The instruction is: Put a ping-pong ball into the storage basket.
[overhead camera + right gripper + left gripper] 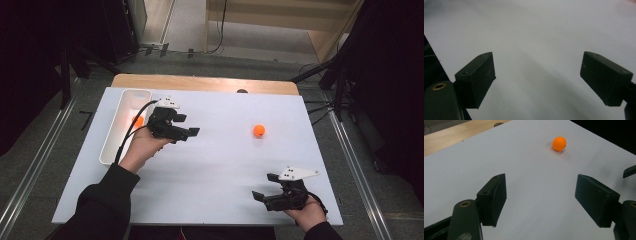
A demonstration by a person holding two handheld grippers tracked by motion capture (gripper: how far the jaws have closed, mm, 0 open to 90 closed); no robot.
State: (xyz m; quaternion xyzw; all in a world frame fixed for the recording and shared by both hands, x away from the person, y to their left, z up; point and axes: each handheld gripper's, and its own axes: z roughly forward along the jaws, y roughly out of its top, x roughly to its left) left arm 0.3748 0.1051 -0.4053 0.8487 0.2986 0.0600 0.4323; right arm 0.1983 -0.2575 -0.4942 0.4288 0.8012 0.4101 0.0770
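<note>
A person's left gripper (189, 133), jaws spread apart and holding nothing, hovers over the white table (210, 165) just beside a white tray (111, 145), pointing toward an orange ball (258, 130) that sits loose on the table well off to its right. A second orange ball (137, 121) lies inside the tray, partly hidden behind the left gripper's cable. Near the table's front edge, the right gripper (265, 186) is likewise wide open and empty.
</note>
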